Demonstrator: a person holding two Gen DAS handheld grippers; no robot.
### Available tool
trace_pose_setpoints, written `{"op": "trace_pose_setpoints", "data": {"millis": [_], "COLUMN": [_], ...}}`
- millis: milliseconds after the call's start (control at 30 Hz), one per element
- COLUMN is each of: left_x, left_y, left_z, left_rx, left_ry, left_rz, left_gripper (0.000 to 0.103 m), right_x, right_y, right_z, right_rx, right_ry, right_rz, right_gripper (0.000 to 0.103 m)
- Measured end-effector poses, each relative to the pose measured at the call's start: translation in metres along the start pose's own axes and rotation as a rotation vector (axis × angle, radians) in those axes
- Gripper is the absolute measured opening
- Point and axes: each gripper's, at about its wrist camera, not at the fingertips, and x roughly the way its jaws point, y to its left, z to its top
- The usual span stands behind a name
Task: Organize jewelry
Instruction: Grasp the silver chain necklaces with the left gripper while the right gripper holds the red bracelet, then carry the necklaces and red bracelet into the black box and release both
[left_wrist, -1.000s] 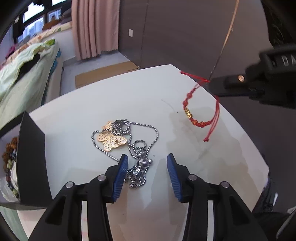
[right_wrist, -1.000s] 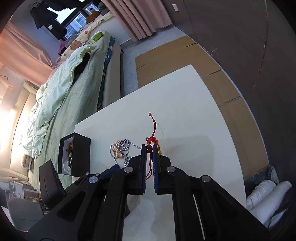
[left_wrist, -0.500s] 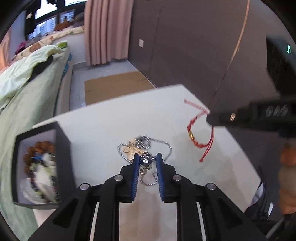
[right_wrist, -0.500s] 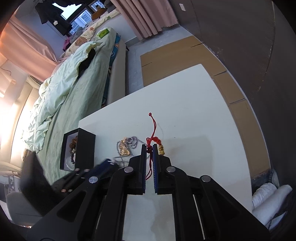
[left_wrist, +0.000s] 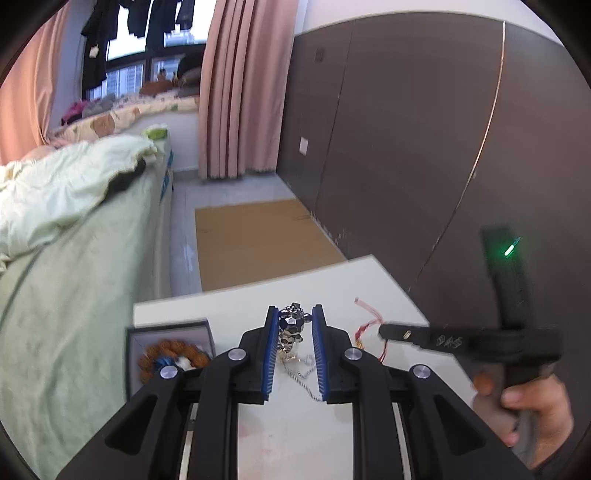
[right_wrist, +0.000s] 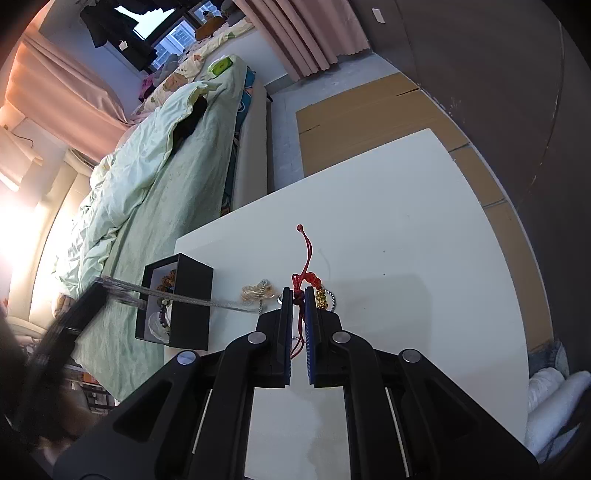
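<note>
Silver pendant (left_wrist: 291, 326) sits pinched in the left gripper (left_wrist: 294, 334), chain (left_wrist: 303, 371) trailing to the white counter (right_wrist: 388, 229) — lift slowly toward the box (right_wrist: 192, 295) at left, while the right gripper (right_wrist: 298, 306) — jaws nearly closed — grips the red bracelet (right_wrist: 308, 277).

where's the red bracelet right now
In the right wrist view the red bracelet is pinched in the right gripper, above the white table, right of the black box.

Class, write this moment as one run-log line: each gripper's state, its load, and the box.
left gripper: shut on silver pendant, chain trailing | right gripper: shut on red bracelet | black box: open, beads inside
</note>
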Motion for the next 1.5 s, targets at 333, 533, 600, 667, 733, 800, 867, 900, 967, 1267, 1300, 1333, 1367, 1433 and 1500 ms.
{"op": "trace_pose_setpoints", "data": {"millis": [333, 533, 600, 667, 733, 800, 867, 900, 967, 1267, 1300, 1333, 1367, 1433, 1500], "left_x": [-0.072, -0.105, -0.118, -0.135, -0.154, -0.165, -0.178, -0.185, -0.192, -0.193, -0.189, -0.184, -0.178, -0.165, -0.153], "left_y": [-0.01, -0.012, -0.012, -0.011, -0.014, -0.012, -0.01, -0.008, -0.004, 0.024, 0.026, 0.03, 0.035, 0.044, 0.053], "left_z": [0.044, 0.061, 0.067, 0.075, 0.083, 0.09, 0.098, 0.102, 0.107, 0.11, 0.109, 0.106, 0.103, 0.096, 0.088], "left_rx": [0.044, 0.061, 0.063, 0.068, 0.079, 0.087, 0.096, 0.1, 0.104, 0.079, 0.074, 0.067, 0.061, 0.051, 0.024], "left_ry": [-0.134, -0.189, -0.212, -0.241, -0.269, -0.288, -0.309, -0.321, -0.334, -0.324, -0.319, -0.311, -0.302, -0.286, -0.268], "left_rz": [0.034, 0.061, 0.071, 0.085, 0.103, 0.119, 0.14, 0.153, 0.171, 0.215, 0.214, 0.215, 0.218, 0.227, 0.213], "left_gripper": [0.016, 0.016, 0.016, 0.016, 0.016, 0.016, 0.016, 0.016, 0.016, 0.016, 0.016, 0.016, 0.016, 0.016, 0.016], "right_x": [0.003, 0.002, -0.001, -0.004, -0.006, -0.01, -0.012, -0.013, -0.014, -0.008, -0.006, -0.004, -0.001, 0.005, 0.008], "right_y": [0.008, 0.014, 0.017, 0.021, 0.026, 0.031, 0.039, 0.042, 0.05, 0.093, 0.096, 0.1, 0.103, 0.109, 0.112], "right_z": [-0.001, 0.0, 0.0, 0.0, 0.001, 0.001, 0.001, 0.001, 0.0, -0.005, -0.006, -0.006, -0.007, -0.007, -0.006], "right_rx": [-0.008, -0.013, -0.015, -0.02, -0.027, -0.034, -0.043, -0.046, -0.054, -0.095, -0.096, -0.097, -0.098, -0.097, -0.096], "right_ry": [0.006, -0.001, -0.014, -0.026, -0.04, -0.053, -0.066, -0.071, -0.078, -0.099, -0.097, -0.094, -0.09, -0.084, -0.082], "right_rz": [0.024, 0.056, 0.079, 0.101, 0.132, 0.162, 0.198, 0.211, 0.239, 0.336, 0.341, 0.343, 0.343, 0.348, 0.351], "right_gripper": [0.007, 0.007, 0.007, 0.007, 0.007, 0.007, 0.007, 0.007, 0.007, 0.007, 0.007, 0.007, 0.007, 0.007, 0.007]}}
